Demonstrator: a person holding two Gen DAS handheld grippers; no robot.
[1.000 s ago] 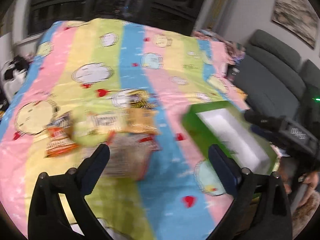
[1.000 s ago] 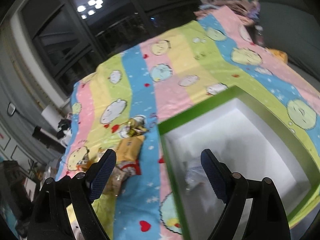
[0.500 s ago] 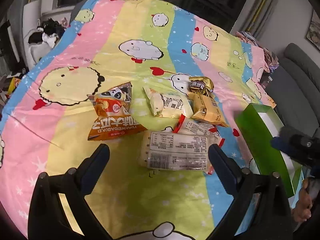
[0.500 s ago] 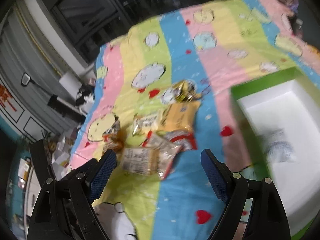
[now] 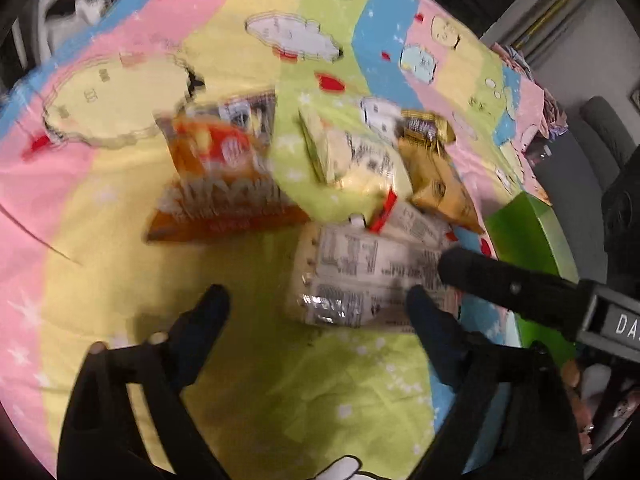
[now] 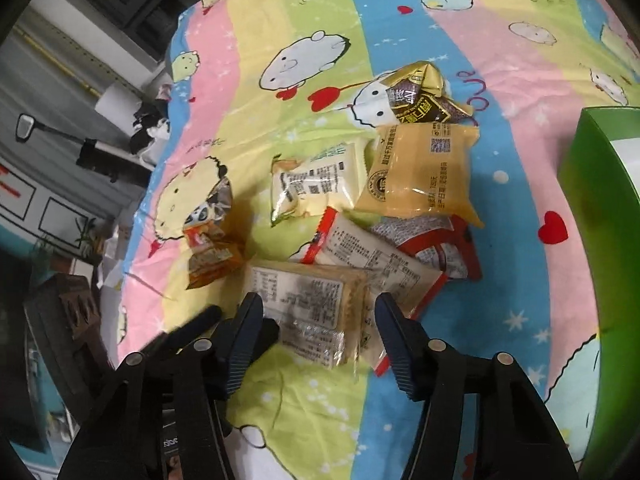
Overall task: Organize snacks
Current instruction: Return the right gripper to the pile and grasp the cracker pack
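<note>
While closing in: right gripper (image 6: 318, 334) open astride clear printed cracker pack (image 6: 310, 306)
Long axis: across fingers
Left gripper (image 5: 314, 330): open, beside

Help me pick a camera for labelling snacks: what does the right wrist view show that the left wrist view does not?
Only the right wrist view shows the red-and-white packet under the yellow packet, and sharp print on the wrappers. Only the left wrist view shows the grey sofa and the right gripper's finger reaching in from the side, over the clear cracker pack. Both share the striped cartoon blanket, the orange packet, the gold-and-brown packet, the cream packet and the green box.
</note>
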